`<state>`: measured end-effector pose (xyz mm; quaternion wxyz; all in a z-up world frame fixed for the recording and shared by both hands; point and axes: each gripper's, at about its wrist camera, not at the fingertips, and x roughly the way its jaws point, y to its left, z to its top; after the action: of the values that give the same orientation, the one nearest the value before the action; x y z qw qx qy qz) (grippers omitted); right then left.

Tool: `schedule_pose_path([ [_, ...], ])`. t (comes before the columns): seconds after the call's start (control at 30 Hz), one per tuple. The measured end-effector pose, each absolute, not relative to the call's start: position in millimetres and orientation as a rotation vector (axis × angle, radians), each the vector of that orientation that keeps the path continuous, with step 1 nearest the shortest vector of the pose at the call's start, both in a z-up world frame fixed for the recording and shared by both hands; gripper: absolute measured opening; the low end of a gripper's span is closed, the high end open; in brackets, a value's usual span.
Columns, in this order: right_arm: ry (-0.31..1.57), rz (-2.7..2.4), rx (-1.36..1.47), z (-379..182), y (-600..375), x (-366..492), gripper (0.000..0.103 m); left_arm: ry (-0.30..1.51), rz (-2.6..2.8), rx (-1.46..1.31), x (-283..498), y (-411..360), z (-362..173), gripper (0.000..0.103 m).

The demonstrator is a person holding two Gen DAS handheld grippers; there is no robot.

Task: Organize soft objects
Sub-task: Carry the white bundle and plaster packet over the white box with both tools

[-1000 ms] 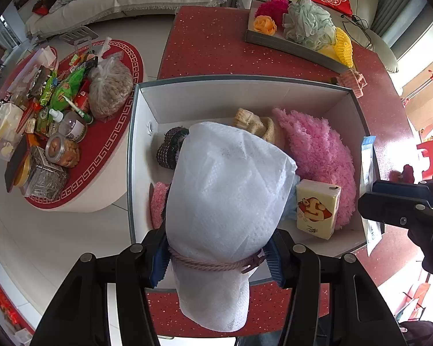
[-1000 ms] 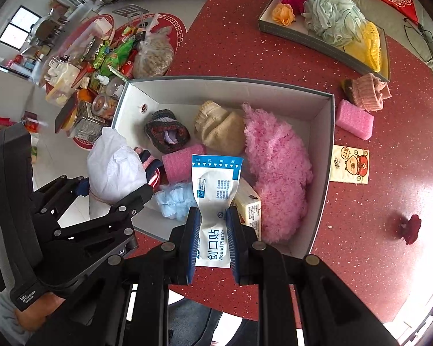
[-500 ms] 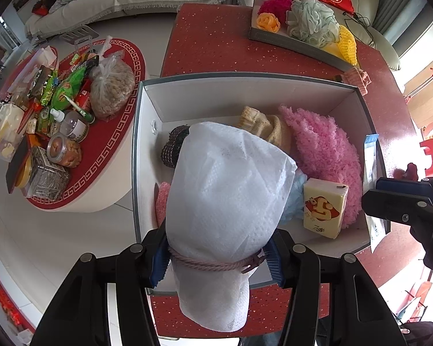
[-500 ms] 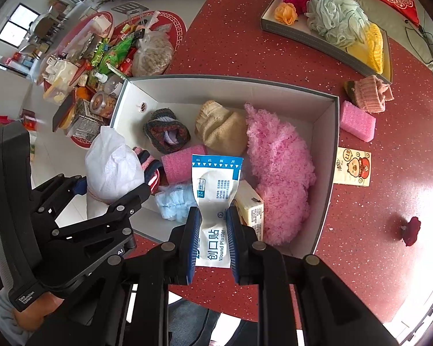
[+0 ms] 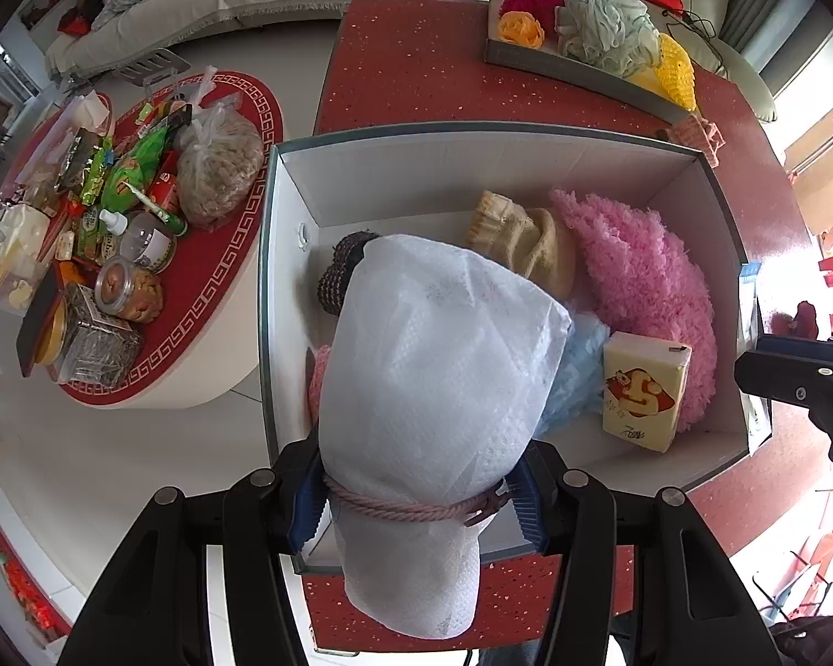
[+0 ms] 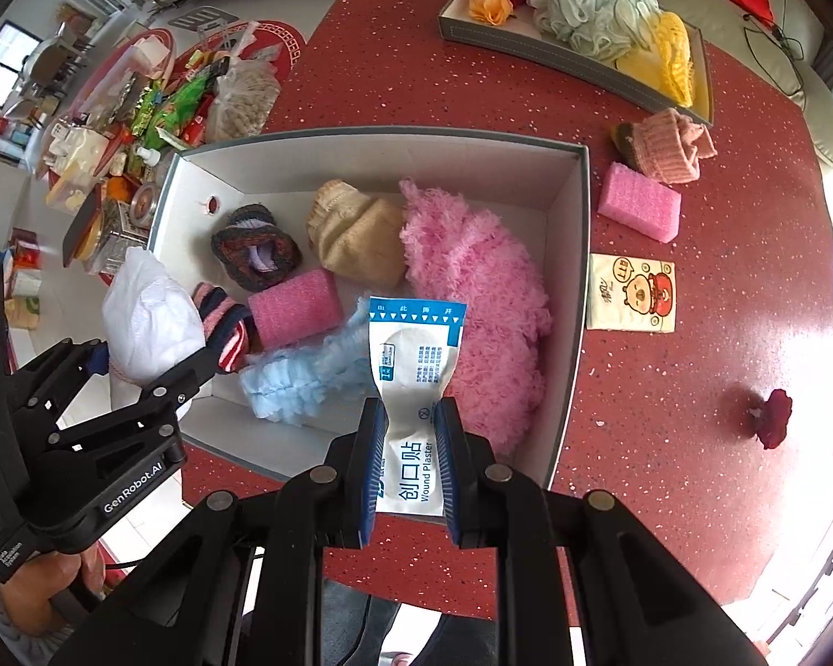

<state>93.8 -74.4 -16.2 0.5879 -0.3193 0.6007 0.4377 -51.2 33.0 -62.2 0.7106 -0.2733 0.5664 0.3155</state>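
My left gripper (image 5: pixel 416 505) is shut on a white mesh pouch (image 5: pixel 433 366) tied with a pink cord, held above the near left corner of the open grey box (image 5: pixel 472 136). The pouch also shows in the right wrist view (image 6: pixel 150 322). My right gripper (image 6: pixel 408 460) is shut on a white and blue wound plaster pack (image 6: pixel 416 377), held above the box's near edge (image 6: pixel 361 139). Inside the box lie a fluffy pink piece (image 6: pixel 472 305), a beige knit (image 6: pixel 355 233), a dark knit (image 6: pixel 255 247), a pink sponge (image 6: pixel 294 308), a light blue puff (image 6: pixel 300 377) and a tissue pack (image 5: pixel 641 391).
On the red table (image 6: pixel 722 388) to the right of the box lie a pink sponge (image 6: pixel 638 202), a pink knit hat (image 6: pixel 669 147), a cartoon tissue pack (image 6: pixel 630 294) and a small dark red flower (image 6: pixel 772 419). A tray (image 6: pixel 527 53) of puffs stands at the back. A snack-laden round table (image 5: pixel 139 233) stands left.
Both grippers have shifted slightly forward over the box with their loads. The grips have not changed.
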Motion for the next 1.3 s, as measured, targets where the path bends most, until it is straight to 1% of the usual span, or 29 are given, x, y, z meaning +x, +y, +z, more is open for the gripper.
schedule_pose_path([
  [0.67, 1.432, 1.047, -0.76, -27, -72, 82, 0.02, 1.269, 0.7, -0.603, -49, 32, -63, 0.056],
  [1.3, 1.429, 1.043, -0.752, -24, -69, 88, 0.02, 1.261, 0.692, -0.585, -42, 41, -59, 0.056],
])
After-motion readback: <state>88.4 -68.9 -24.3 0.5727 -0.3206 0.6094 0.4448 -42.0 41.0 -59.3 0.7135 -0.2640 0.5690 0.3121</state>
